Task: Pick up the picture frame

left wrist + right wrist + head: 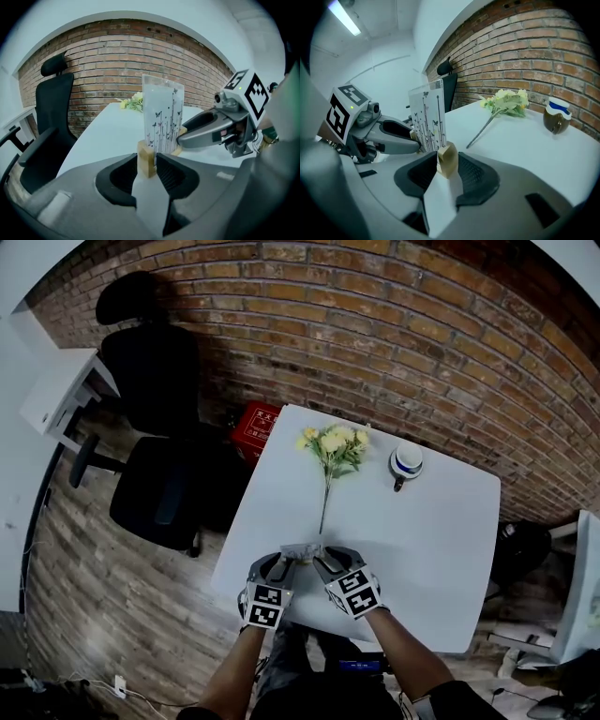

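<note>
The picture frame (pixel 301 548) is a clear upright panel (pixel 162 117) printed with butterflies and stems, set in two small wooden feet. It stands on the white table (pixel 431 549) near the front edge. My left gripper (pixel 280 565) is open around one wooden foot (pixel 146 159), which sits between its fingers with very little gap. My right gripper (pixel 324 564) is open around the other foot (pixel 447 158) in the same way. Each gripper shows in the other's view, the right gripper (pixel 206 129) beyond the panel and the left gripper (pixel 393 137) behind it.
A stem of yellow flowers (pixel 333 448) lies across the middle of the table. A small blue-and-white capped jar (pixel 406 462) stands to its right. A black office chair (pixel 159 427) and a red box (pixel 255 427) are off the table's left side, before a brick wall.
</note>
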The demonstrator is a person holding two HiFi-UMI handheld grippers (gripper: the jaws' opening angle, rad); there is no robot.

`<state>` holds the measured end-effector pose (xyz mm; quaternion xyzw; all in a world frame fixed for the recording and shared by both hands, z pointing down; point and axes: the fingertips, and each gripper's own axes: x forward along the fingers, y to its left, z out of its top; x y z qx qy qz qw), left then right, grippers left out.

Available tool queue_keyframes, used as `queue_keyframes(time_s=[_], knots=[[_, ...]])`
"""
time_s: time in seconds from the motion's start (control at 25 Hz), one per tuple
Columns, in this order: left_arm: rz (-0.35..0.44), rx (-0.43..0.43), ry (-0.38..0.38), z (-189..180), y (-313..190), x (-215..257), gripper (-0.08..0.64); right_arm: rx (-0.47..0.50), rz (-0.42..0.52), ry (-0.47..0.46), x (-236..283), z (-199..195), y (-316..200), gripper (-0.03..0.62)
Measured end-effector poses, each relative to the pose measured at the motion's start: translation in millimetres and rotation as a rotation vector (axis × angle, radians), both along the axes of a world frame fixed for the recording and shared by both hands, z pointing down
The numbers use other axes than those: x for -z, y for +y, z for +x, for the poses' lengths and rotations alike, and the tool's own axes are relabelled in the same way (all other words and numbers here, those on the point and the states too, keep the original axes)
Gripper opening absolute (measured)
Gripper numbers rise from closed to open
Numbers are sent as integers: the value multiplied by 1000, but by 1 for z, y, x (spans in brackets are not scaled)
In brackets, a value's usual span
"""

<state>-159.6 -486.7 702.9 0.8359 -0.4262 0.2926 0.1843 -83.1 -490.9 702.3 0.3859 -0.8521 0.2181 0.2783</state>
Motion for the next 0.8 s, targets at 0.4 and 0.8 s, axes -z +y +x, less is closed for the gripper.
queue_keyframes(time_s=[0.4,0.8], knots=[[-6,27,11,0,0,0,121,-16,8,-22,-2,-1,-1,109],[-12,60,-5,3,-11,23,110,-16,13,-9,21,3,-14,103]])
